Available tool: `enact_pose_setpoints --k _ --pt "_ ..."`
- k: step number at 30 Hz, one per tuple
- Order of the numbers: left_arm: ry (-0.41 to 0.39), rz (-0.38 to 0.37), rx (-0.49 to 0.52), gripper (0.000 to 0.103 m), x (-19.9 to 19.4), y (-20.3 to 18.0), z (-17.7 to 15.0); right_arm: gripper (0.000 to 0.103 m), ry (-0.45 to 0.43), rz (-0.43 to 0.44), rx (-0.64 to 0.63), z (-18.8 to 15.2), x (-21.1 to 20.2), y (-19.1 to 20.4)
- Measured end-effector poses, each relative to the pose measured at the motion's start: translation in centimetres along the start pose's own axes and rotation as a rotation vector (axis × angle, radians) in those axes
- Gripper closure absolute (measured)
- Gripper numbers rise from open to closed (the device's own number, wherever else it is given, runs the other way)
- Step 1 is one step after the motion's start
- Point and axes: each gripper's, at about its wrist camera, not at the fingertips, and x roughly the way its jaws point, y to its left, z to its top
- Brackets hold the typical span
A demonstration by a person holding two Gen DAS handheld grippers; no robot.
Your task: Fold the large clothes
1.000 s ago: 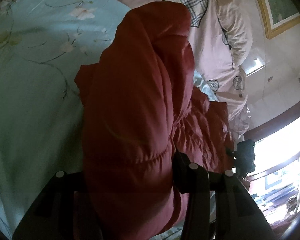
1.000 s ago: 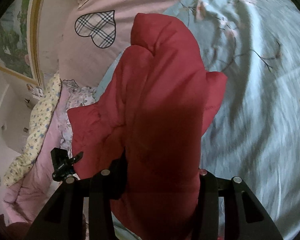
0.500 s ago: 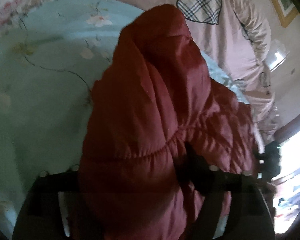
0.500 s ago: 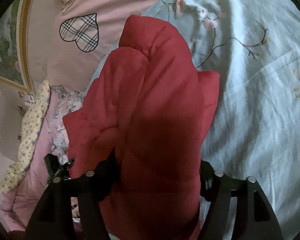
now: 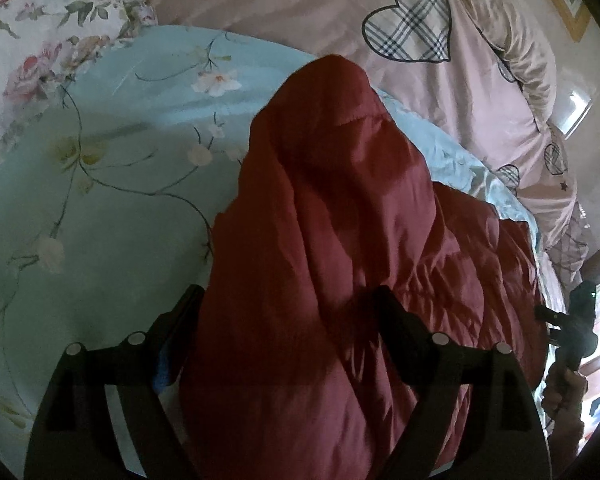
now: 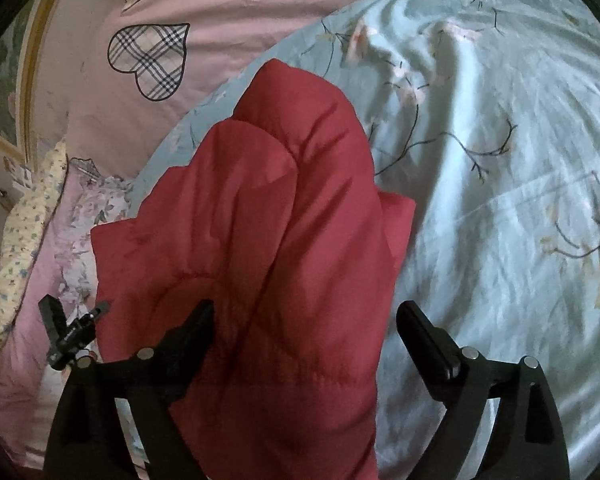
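On the bed [image 5: 80, 208], across its blue floral sheet, lies our red padded jacket [image 5: 340, 220], a folded part draped toward us, so the fold looks just laid. We see the left claw [image 5: 288, 320] and right claw [image 6: 304, 320] both opening, jacket between the jaws but the pads letting go, presumably to leave it resting

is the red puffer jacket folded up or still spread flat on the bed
Folded, partly: the red puffer jacket lies doubled over itself in a thick, humped bundle on the blue floral sheet, not flat.
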Motion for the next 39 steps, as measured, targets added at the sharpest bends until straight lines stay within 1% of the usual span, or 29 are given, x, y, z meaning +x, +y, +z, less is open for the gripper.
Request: enact_pose_setpoints --k 3,6,9,14,17,19,21,24,25,26,27,28,29,31,32,35,39 --pt "-0.016 0.023 -0.004 0.018 -0.1 0.0 0.6 0.010 -0.018 -0.018 -0.004 0.4 -0.2 0.0" --pt "-0.016 0.018 -0.014 0.018 0.0 0.1 0.9 0.009 -0.033 -0.035 -0.005 0.7 -0.4 -0.1" --pt "-0.014 0.020 -0.014 0.018 0.3 -0.2 1.2 0.008 -0.047 -0.074 -0.021 1.3 -0.6 0.3" --pt "-0.017 0.027 -0.010 0.018 0.7 -1.0 2.0 0.008 -0.072 -0.110 -0.058 2.9 -0.3 1.0" --pt "-0.012 0.037 -0.013 0.018 1.4 -1.4 3.0 0.008 -0.078 -0.110 -0.070 4.5 0.3 1.4" --pt "0.014 0.056 -0.014 0.018 2.2 -1.6 4.0 0.008 -0.079 -0.106 -0.068 5.7 0.9 1.7" --pt "0.025 0.047 -0.016 0.018 2.8 -1.8 4.9 0.008 -0.069 -0.087 -0.061 6.9 1.6 1.9" --pt "0.020 0.046 -0.016 0.018 3.4 -1.9 5.9 0.007 -0.057 -0.065 -0.038 7.9 2.5 2.1" --pt "0.020 0.049 -0.016 0.018 3.5 -2.0 6.1 0.007 -0.055 -0.058 -0.037 8.0 2.6 2.2" --pt "0.020 0.057 -0.011 0.019 3.7 -2.2 6.4 0.010 -0.056 -0.062 -0.042 8.0 2.7 2.4" --pt "0.017 0.066 -0.003 0.021 3.7 -2.4 6.5 0.014 -0.065 -0.070 -0.053 7.9 2.7 2.6" --pt "0.016 0.079 0.009 0.032 3.8 -2.7 6.6 0.026 -0.079 -0.082 -0.070 7.8 2.6 3.0" --pt "0.017 0.091 0.019 0.052 3.9 -2.9 6.7 0.043 -0.091 -0.092 -0.084 7.7 2.4 3.2" --pt "0.024 0.100 0.038 0.073 4.1 -3.2 6.7 0.061 -0.094 -0.105 -0.092 7.5 2.4 3.4" --pt "0.019 0.099 0.043 0.078 4.1 -3.3 6.7 0.066 -0.101 -0.107 -0.102 7.3 2.2 3.5" --pt "-0.018 0.111 0.071 0.087 3.2 -3.9 6.4 0.073 -0.144 -0.143 -0.147 6.9 1.4 4.4" --pt "-0.062 0.124 0.083 0.089 2.1 -4.6 6.8 0.075 -0.223 -0.159 -0.169 6.9 -0.1 5.7"
